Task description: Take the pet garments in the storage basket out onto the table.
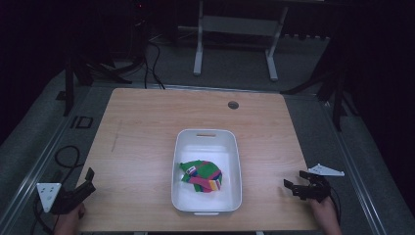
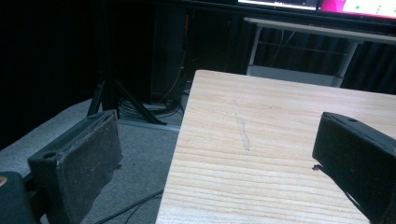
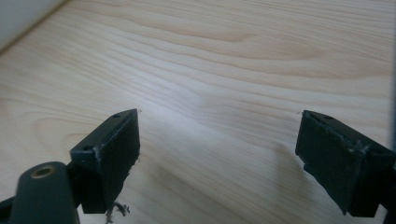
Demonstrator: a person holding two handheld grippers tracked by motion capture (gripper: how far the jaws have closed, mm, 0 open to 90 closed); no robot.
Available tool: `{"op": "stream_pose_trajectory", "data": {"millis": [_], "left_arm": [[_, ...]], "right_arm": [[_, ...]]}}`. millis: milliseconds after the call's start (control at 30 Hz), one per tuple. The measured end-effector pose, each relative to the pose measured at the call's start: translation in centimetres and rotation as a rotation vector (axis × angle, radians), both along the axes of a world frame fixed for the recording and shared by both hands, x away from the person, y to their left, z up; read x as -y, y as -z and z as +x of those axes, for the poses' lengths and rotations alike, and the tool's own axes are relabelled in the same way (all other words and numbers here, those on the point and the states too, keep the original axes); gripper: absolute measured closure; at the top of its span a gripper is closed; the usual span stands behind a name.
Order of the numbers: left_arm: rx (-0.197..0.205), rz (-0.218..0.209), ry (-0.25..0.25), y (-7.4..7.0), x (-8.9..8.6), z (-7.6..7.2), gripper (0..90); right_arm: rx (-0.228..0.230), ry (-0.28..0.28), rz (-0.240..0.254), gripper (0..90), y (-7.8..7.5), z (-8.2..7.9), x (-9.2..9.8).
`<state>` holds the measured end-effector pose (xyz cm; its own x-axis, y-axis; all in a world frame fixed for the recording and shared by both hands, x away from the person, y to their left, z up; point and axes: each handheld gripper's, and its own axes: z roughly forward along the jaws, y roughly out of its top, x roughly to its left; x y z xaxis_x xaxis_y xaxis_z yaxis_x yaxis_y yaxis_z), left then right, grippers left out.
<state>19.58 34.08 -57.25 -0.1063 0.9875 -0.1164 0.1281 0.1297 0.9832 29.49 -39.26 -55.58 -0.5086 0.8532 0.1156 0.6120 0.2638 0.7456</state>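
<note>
A white rectangular bin [image 1: 207,134] sits in the middle of the wooden table [image 1: 142,127]. Inside it lies a crumpled cloth [image 1: 202,176] in green, pink, yellow and blue. My left gripper [image 1: 87,182] is at the table's near left corner, open and holding nothing. In the left gripper view its black jaws stand wide apart over the table's left edge [image 2: 180,140]. My right gripper [image 1: 296,184] rests near the front right of the table, right of the bin, open with nothing between its jaws. The right gripper view has bare wood [image 3: 224,84] between the jaws.
A round cable hole [image 1: 233,105] is in the table's far side. Cables [image 1: 66,156] lie on the grey floor to the left. A white desk frame [image 1: 235,29] stands beyond the table. Dark stands flank both sides.
</note>
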Motion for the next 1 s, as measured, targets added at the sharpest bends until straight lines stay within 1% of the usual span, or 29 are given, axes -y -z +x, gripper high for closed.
{"op": "stream_pose_trajectory", "data": {"millis": [167, 400, 567, 833, 1000], "left_arm": [[0.000, 0.000, 0.000, 0.0, 0.0, 0.0, 1.8], [0.000, 0.002, -0.002, 0.0, 0.0, 0.0, 1.8], [0.001, 0.002, -0.002, 0.0, 0.0, 0.0, 1.8], [-0.001, 0.006, -0.002, 0.0, 0.0, -0.1, 1.8], [0.000, 0.002, 0.001, 0.0, 0.0, -0.1, 1.8]], "right_arm": [[-0.020, -0.101, -0.004, 13.7, -0.7, 0.2, -1.2], [-0.050, -0.198, -0.014, 13.7, -1.7, 0.4, -3.1], [-0.045, -0.260, -0.018, 13.7, -3.0, 0.6, -4.6], [-0.023, -0.364, 0.013, 13.7, -5.8, 0.9, -7.2], [-0.004, -0.419, 0.005, 13.7, -7.6, 1.0, -9.0]]}}
